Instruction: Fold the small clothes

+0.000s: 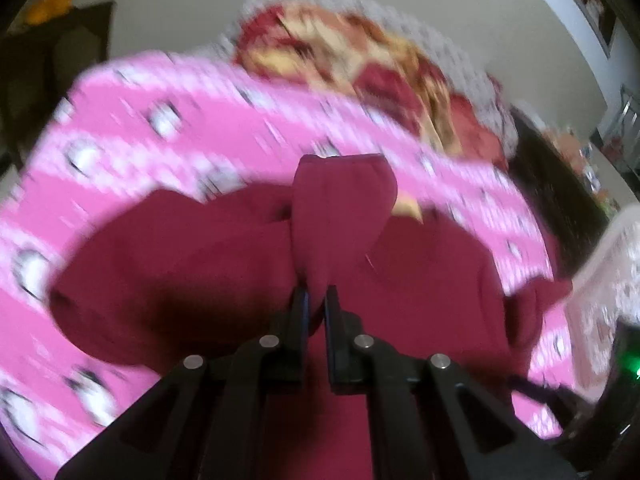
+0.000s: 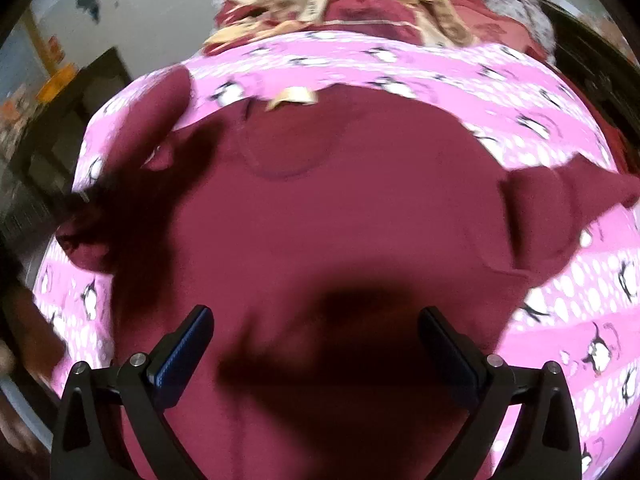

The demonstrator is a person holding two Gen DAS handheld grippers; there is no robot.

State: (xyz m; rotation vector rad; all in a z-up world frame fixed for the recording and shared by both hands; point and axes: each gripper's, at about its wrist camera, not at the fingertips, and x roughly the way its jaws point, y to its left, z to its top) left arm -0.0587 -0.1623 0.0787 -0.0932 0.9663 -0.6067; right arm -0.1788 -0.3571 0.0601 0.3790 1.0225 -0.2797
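A small maroon shirt [image 2: 340,208] lies spread on a pink penguin-print blanket [image 2: 568,360], neck towards the far side. My left gripper [image 1: 316,300] is shut on a sleeve of the maroon shirt [image 1: 340,216], and the pinched cloth stands up past the fingertips over the shirt's body. The left wrist view is blurred by motion. My right gripper [image 2: 316,320] hangs open above the shirt's lower middle, with nothing between its fingers. Its shadow falls on the cloth below. The other sleeve [image 2: 560,204] lies out flat to the right.
A red and cream patterned cloth [image 2: 360,4] is heaped at the blanket's far edge. Dark furniture [image 2: 80,92] stands to the left of the bed. A white patterned item [image 1: 600,280] shows at the right edge of the left wrist view.
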